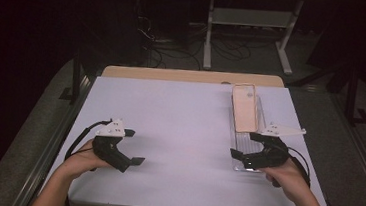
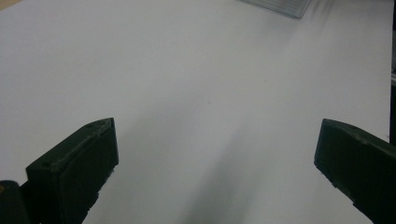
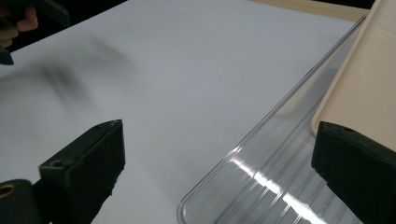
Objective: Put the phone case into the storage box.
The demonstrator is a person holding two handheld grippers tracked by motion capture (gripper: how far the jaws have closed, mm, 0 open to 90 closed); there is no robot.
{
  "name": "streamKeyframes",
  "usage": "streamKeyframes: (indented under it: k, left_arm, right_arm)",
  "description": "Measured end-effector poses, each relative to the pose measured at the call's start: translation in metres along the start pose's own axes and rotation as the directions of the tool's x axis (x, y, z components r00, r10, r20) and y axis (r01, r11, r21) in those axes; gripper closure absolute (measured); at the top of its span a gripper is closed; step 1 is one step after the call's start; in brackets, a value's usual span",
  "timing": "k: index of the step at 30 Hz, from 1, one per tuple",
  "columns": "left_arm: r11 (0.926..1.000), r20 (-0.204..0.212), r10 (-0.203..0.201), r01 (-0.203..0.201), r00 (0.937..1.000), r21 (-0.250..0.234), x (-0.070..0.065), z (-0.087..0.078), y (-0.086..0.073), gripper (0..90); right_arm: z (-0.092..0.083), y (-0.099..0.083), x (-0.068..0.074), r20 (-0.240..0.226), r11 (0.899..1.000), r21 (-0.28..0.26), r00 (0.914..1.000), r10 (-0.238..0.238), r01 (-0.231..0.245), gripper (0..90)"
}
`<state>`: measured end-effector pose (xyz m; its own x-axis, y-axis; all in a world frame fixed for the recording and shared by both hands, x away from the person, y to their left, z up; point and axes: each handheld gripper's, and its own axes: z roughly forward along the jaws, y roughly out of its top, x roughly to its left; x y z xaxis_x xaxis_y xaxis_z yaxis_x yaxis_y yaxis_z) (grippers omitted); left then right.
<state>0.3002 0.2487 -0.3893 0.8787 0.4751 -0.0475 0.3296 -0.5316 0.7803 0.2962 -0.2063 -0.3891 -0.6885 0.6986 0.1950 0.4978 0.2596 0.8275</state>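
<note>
Here the right tool (image 1: 253, 149) hovers with its jaws spread wide over the near rounded end of the clear tray (image 3: 261, 186), whose long edge runs ahead and to that tool's right. The beige phone case (image 1: 245, 107) lies in the tray's far half, just beyond the jaws. The left tool (image 1: 129, 148), also spread, has bare white bench (image 2: 196, 84) ahead, well apart from the tray.

Your right gripper (image 1: 250, 148) covers the near end of the clear tray (image 1: 233, 132) at the table's right edge. In the right gripper view, the beige phone case (image 3: 364, 93) is cut off at the right.
</note>
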Motion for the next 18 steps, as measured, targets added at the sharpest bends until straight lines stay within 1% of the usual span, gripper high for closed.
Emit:
streamKeyframes:
  k: [3,5,11,14,18]
  left_arm:
    - [1.0000,0.002,0.001,-0.001,1.0000,-0.001,0.0000,-0.0001,0.0002,0.0]
    - [1.0000,0.003,0.000,0.000,1.0000,-0.002,-0.0001,-0.0004,0.0004,0.0]
    - [0.9999,0.000,-0.009,0.009,1.0000,-0.011,0.0004,-0.0015,0.0002,0.0]
    - [1.0000,0.002,-0.005,0.005,1.0000,-0.008,0.0007,-0.0020,0.0001,0.0]
    - [0.9999,0.005,-0.005,0.005,1.0000,-0.011,0.0008,-0.0023,0.0001,0.0]
  right_arm:
    - [0.0004,-0.0037,0.0017,-0.008,1.000,0.008,1.0000,-0.002,0.002,2.4]
    - [0.0012,-0.0056,0.0027,-0.005,1.000,0.016,1.0000,-0.005,0.005,2.4]
    - [0.0056,-0.0084,0.0059,-0.004,0.998,0.046,0.9990,-0.044,0.044,2.5]
    - [0.0079,-0.0098,0.0077,0.003,0.997,0.060,0.9985,-0.054,0.054,2.5]
    - [0.0077,-0.0097,0.0082,0.001,0.997,0.061,0.9986,-0.053,0.053,2.5]
